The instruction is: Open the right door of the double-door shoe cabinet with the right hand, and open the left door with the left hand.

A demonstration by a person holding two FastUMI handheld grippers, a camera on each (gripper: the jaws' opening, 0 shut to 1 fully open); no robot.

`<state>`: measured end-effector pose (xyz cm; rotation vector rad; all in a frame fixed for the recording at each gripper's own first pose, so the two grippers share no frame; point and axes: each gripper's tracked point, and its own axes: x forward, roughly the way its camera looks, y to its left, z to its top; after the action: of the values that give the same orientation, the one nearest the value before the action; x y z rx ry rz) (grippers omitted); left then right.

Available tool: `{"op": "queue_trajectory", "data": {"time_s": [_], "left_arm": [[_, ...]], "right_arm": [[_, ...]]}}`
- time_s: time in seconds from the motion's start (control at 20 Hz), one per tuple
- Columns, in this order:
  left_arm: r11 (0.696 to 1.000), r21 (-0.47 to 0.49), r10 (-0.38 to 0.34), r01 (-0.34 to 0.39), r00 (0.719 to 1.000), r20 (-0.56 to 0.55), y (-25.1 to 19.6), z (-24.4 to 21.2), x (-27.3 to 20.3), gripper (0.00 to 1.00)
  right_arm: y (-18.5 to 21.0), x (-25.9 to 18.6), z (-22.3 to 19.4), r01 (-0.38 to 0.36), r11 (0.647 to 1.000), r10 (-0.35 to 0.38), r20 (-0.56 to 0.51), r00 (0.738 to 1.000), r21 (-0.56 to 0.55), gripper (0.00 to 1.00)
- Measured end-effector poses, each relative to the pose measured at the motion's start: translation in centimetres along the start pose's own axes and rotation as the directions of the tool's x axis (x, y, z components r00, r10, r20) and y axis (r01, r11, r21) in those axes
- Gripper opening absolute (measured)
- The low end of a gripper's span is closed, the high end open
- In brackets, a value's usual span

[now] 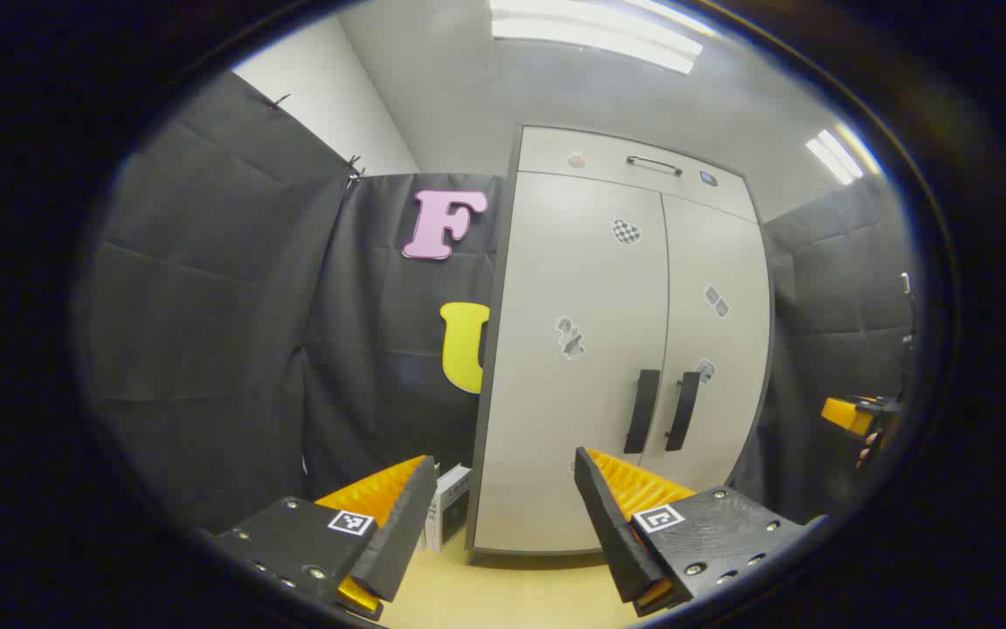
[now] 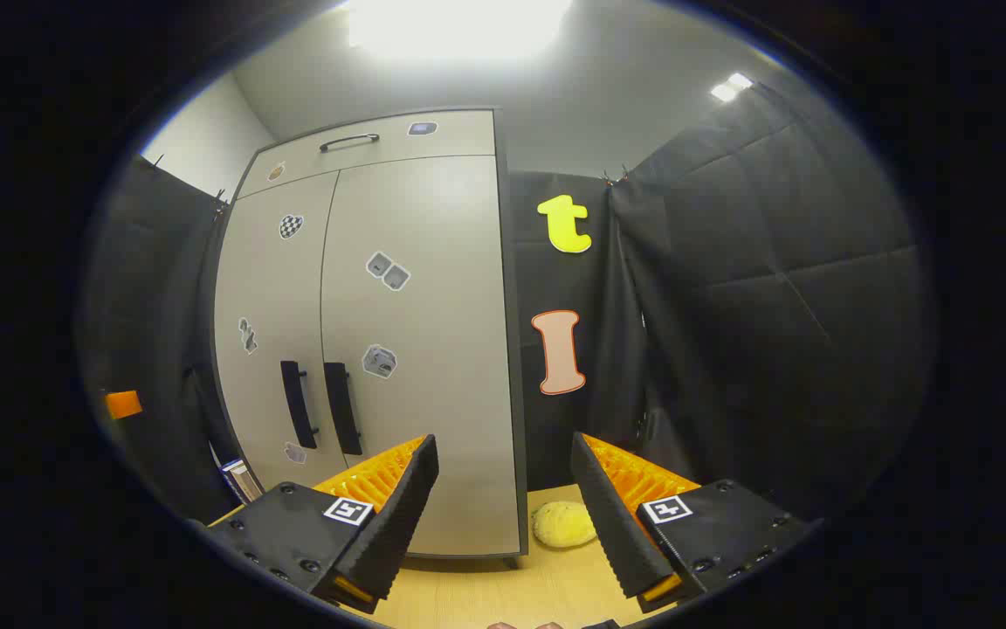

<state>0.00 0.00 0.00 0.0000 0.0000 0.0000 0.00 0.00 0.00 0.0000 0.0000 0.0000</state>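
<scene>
While both doors stay closed, the cabinet stands well ahead of both hand-held grippers, left and right, each wide open and empty. Its handles sit close together; either hand-held gripper could catch the wrong one.

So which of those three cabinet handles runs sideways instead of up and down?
The slim top handle on the panel above the doors. The left door handle and right door handle stand upright, side by side.
</scene>
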Motion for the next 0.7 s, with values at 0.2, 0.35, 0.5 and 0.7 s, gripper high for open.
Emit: {"op": "queue_trajectory", "data": {"time_s": [0.2,0.35,0.5,0.7], "left_arm": [[1.0,0.009,0.007,-0.007,1.0,-0.015,-0.7,-0.8,0.5,0.92],[1.0,0.017,0.022,-0.022,0.999,-0.029,-1.0,-1.4,0.6,0.92],[0.999,0.012,0.035,-0.034,0.999,-0.038,-1.9,-1.9,0.8,0.92],[0.998,-0.027,0.051,-0.053,0.997,-0.057,-3.4,-3.0,1.2,0.93]], "right_arm": [[0.2,1.2,-0.8,-0.016,1.0,0.017,-0.029,0.999,0.027,0.96],[0.4,2.0,-1.2,-0.036,0.999,0.038,-0.043,0.998,0.039,0.92],[0.6,2.7,-1.6,-0.061,0.997,0.064,-0.056,0.996,0.051,0.92],[1.6,4.2,-1.6,-0.113,0.992,0.117,-0.064,0.991,0.063,0.98]]}}
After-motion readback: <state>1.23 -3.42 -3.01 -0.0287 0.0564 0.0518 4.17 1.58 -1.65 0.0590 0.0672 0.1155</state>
